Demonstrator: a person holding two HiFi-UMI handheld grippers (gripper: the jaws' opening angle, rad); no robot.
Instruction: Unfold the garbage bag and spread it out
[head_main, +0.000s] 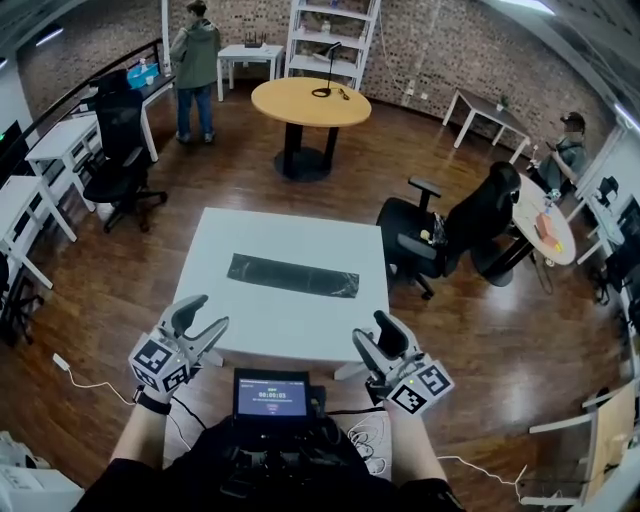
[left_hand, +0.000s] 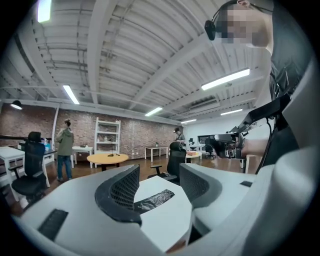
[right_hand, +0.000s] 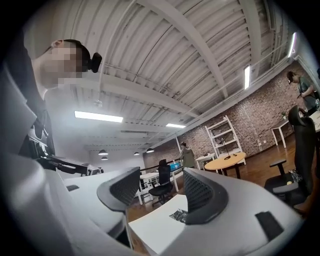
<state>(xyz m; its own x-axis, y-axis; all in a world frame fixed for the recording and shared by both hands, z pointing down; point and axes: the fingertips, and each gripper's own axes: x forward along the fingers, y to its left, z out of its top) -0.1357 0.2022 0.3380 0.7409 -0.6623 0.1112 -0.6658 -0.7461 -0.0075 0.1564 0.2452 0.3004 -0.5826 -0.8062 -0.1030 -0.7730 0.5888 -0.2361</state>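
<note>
Nothing is legible: the small dark screen (head_main: 271, 395) just before the white square table (head_main: 225, 330) shows reddish digits too blurred.

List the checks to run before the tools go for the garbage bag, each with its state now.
1. Garbage bag lies flat on the white table, folded in a strip: ok.
2. Left tool open, nothing between its jaws: ok.
3. Right tool open, nothing between its jaws: ok.
4. Tools within touch of the bag: not ok; both hang at the table's near edge, apart from it.
5. Which edge of the bag is the loose one: cannot tell.
</note>
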